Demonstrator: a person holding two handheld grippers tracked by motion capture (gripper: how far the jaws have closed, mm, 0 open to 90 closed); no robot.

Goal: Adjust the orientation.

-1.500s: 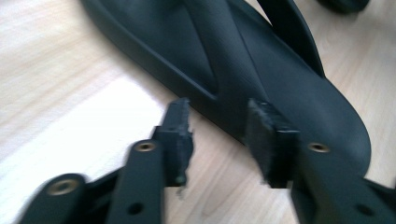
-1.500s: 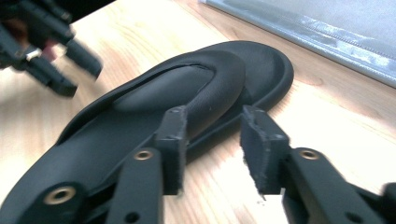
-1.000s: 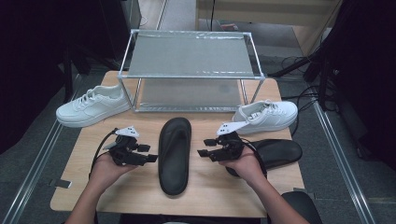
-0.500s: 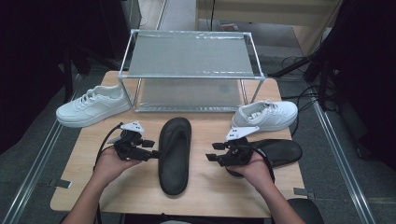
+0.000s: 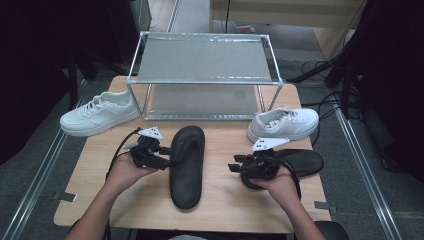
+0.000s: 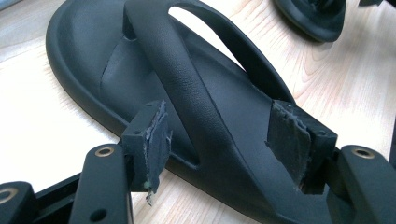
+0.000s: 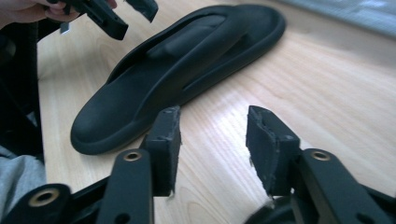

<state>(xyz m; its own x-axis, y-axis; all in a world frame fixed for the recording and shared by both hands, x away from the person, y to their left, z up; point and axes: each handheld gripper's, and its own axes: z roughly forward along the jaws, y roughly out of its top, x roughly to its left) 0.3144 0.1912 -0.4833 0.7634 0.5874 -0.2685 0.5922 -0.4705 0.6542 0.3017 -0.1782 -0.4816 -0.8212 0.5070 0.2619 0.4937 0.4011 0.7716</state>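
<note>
1. The black sandal (image 5: 187, 166) lies flat on the counter (image 5: 225, 200), sole down, between the two hands.
2. Its long axis runs near to far across the counter; the thong end points toward the metal rack (image 5: 202, 75), the heel toward the person.
3. The left claw (image 5: 167, 157) sits just beside the sandal's left edge, jaws spread either side of the strap (image 6: 187, 88), not yet closed on it.
4. The right claw (image 5: 234, 165) hovers to the sandal's right, near but apart, jaws spread and holding nothing.
5. A second black sandal (image 5: 300, 161) lies under the right hand (image 5: 280, 185).
</note>
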